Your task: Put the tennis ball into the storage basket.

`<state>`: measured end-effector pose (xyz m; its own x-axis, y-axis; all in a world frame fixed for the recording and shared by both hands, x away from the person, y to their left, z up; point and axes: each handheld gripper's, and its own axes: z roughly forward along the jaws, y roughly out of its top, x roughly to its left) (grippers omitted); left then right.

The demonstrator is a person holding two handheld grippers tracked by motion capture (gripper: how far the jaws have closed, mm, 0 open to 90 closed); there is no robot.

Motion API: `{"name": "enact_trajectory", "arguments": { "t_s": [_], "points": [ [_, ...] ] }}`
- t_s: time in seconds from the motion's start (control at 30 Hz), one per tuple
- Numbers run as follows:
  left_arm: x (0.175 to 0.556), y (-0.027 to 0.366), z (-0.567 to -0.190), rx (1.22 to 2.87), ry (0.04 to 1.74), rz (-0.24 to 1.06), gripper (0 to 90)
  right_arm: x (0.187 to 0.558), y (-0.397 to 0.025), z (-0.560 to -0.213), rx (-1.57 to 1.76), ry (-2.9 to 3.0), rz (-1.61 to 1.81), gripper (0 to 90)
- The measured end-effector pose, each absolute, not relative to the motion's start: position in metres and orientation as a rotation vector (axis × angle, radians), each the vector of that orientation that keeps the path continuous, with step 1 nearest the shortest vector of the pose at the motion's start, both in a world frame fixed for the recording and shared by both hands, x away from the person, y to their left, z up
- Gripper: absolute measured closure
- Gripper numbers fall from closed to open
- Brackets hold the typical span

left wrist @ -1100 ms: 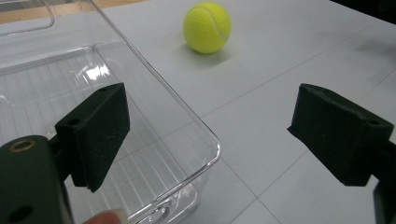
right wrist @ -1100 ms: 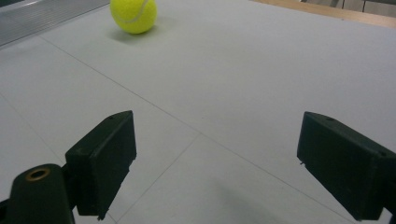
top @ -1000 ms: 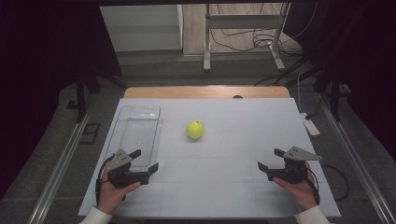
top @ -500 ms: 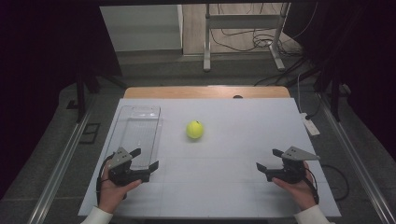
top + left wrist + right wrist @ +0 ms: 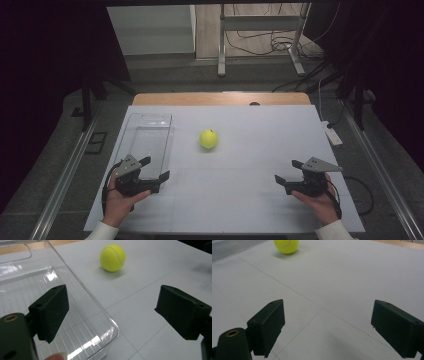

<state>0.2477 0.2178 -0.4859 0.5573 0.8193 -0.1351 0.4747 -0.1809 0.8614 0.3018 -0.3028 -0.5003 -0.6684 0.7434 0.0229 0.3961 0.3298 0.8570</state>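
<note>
I hold both grippers low at the near edge of the table, jaws wide apart and empty. The ball [image 5: 208, 139] sits mid-table, far from both, just right of the clear tray [image 5: 131, 131]. From my left gripper [image 5: 154, 168] it lies ahead and to the right; from my right gripper [image 5: 288, 171] ahead and to the left. The left is somewhat nearer, I judge, so it should reach.
</note>
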Motion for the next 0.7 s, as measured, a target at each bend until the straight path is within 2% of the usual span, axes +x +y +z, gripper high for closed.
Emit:
{"name": "enact_trajectory", "arguments": {
  "t_s": [0.7],
  "points": [
    [0.258, 0.207, -0.470, 1.849, 1.043, 0.464, 12.3, 0.303, -0.303, -0.503, 1.016, 2.233, 1.260, 12.5]
  ]
}}
